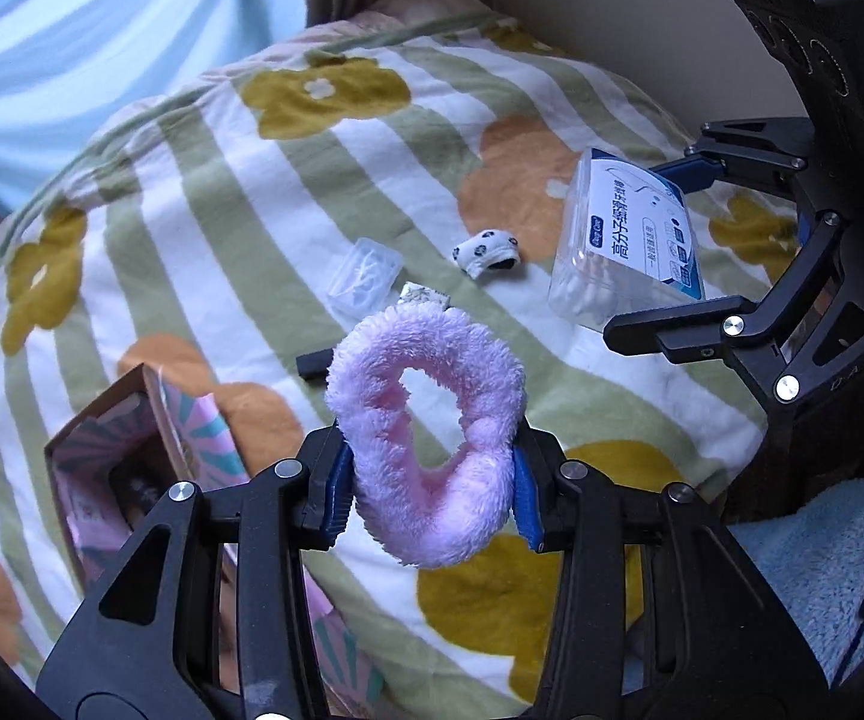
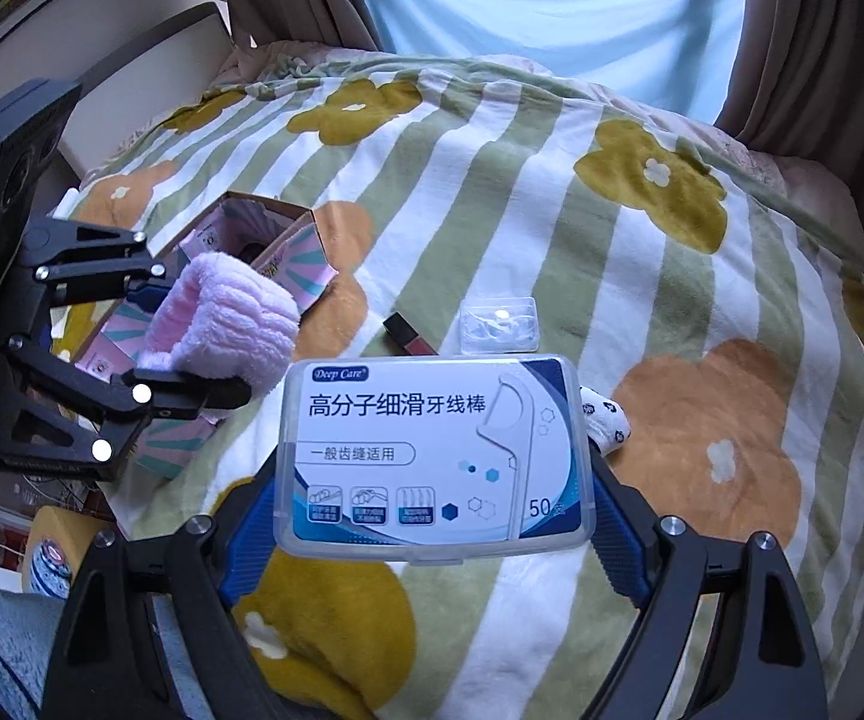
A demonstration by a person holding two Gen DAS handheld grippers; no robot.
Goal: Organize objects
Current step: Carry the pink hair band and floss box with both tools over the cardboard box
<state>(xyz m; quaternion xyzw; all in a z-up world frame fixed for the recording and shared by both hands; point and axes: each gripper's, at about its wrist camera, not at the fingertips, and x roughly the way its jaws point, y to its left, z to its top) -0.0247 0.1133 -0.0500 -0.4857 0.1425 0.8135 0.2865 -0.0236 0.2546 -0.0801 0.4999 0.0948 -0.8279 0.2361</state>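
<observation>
Left gripper, angled steeply down: fingers nearly closed, pinching fluffy pink headband, lifted off striped blanket. Open patterned box left of those fingers; bare blanket ahead, past small clear case. Right gripper, same downward tilt: fingers spread wide, clamping floss-pick box by its sides, raised above blanket; open room right.

A home bedroom: flowered blanket over a bed, curtains behind.
</observation>
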